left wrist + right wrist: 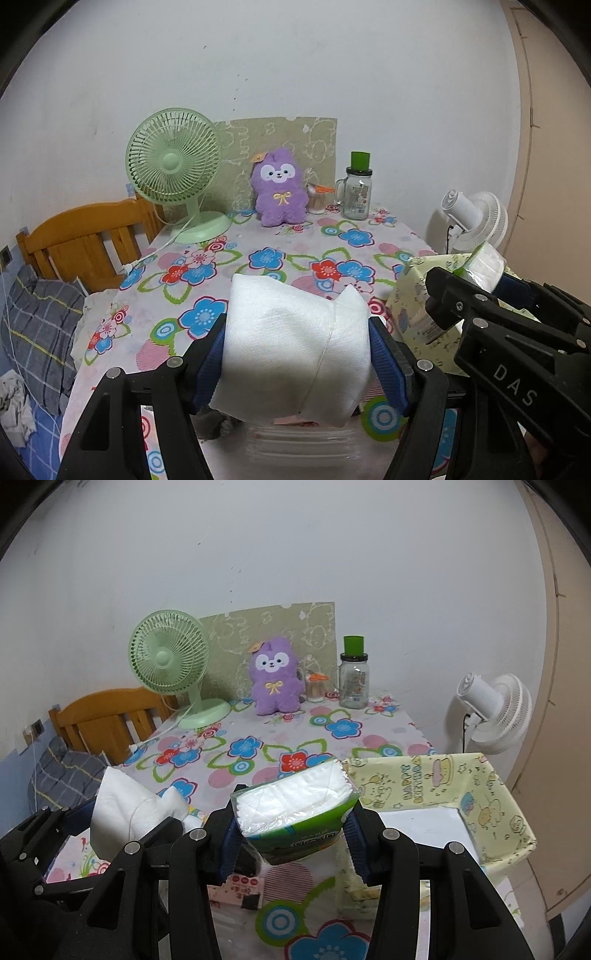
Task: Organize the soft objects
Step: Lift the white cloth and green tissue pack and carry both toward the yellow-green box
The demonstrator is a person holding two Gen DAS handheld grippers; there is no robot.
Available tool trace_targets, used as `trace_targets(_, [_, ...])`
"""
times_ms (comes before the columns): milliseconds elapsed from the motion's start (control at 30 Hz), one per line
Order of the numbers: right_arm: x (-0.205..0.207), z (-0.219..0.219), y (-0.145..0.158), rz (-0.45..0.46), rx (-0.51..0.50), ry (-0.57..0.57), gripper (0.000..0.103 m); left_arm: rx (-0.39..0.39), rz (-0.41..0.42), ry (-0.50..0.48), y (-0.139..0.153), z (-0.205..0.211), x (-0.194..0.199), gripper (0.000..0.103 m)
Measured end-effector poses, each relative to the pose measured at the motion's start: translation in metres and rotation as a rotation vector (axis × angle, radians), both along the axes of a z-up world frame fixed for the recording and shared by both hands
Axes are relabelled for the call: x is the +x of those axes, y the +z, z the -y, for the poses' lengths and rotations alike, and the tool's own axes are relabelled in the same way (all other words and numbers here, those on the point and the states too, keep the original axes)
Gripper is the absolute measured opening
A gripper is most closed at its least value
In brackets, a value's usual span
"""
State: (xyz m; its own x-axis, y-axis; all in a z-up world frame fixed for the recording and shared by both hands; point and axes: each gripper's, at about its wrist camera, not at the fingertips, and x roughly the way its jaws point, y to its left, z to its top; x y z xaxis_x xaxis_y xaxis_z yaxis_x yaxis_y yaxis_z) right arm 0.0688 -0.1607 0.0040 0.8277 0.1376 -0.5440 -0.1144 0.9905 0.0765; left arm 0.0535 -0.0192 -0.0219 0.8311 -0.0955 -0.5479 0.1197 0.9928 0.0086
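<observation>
A floral tablecloth [258, 236] covers the table. In the left view, the left gripper [295, 347] is clamped on a white tissue bundle [291, 350]. In the right view, the right gripper [293, 834] squeezes a tissue pack [295, 812]; the yellow box [491, 794] sits open just right of it, nearer this hand.

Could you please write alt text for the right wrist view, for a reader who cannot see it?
The right gripper holds a green pack of white tissues above a floral tablecloth, beside an open yellow cartoon-print box. At left, the left gripper grips a white tissue bundle. At the table's far end stand a green fan, a purple plush toy and a glass jar.
</observation>
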Motion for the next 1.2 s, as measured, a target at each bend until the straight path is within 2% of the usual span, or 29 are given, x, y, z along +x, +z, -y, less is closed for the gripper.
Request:
trace_targets(667, [0.001, 0.061, 0.013, 0.012, 0.002, -0.072, 0.052, 0.018, 0.019, -0.066, 0.016, 0.059, 0.004, 0.074])
trace_targets(1200, [0.012, 0.112, 0.011, 0.002, -0.008, -0.155, 0.052, 0.023, 0.016, -0.184, 0.016, 0.116, 0.022, 0.074])
